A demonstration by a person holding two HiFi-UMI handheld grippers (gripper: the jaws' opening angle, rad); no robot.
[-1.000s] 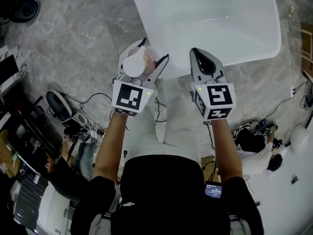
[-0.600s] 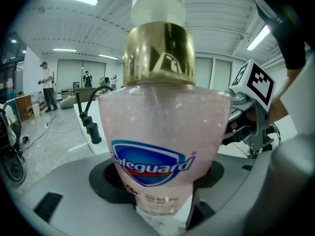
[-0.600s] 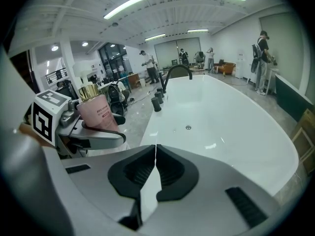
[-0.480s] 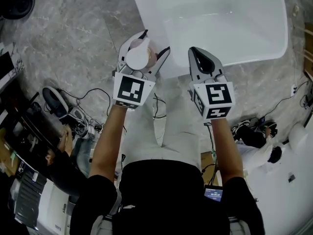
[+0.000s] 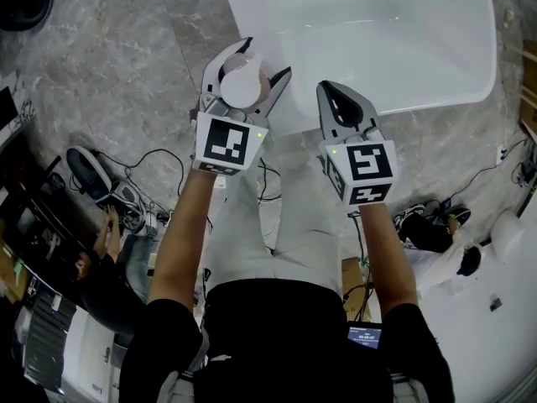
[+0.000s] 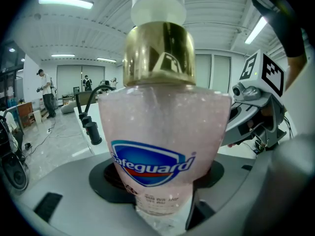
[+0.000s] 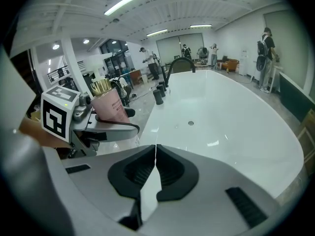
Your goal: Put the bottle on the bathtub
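Observation:
A pink Safeguard bottle [image 6: 162,146] with a gold collar and a white cap [image 5: 239,88] stands upright between the jaws of my left gripper [image 5: 246,78], which is shut on it. In the head view it hangs at the near left corner of the white bathtub [image 5: 377,32], over the rim's edge. The right gripper view shows the same bottle [image 7: 112,107] to the left of the tub [image 7: 221,127]. My right gripper [image 5: 340,99] is shut on nothing, its jaw tips meeting just over the tub's near rim.
A black tap [image 7: 174,65] and black knobs [image 7: 157,96] stand on the tub's far left rim. Cables [image 5: 151,162], shoes [image 5: 84,170] and a crouching person [image 5: 109,267] are on the grey floor to my left. Another person [image 5: 436,233] is low on the right.
Both grippers have moved forward toward the tub. The bottle in the left gripper now reaches the tub's near corner.

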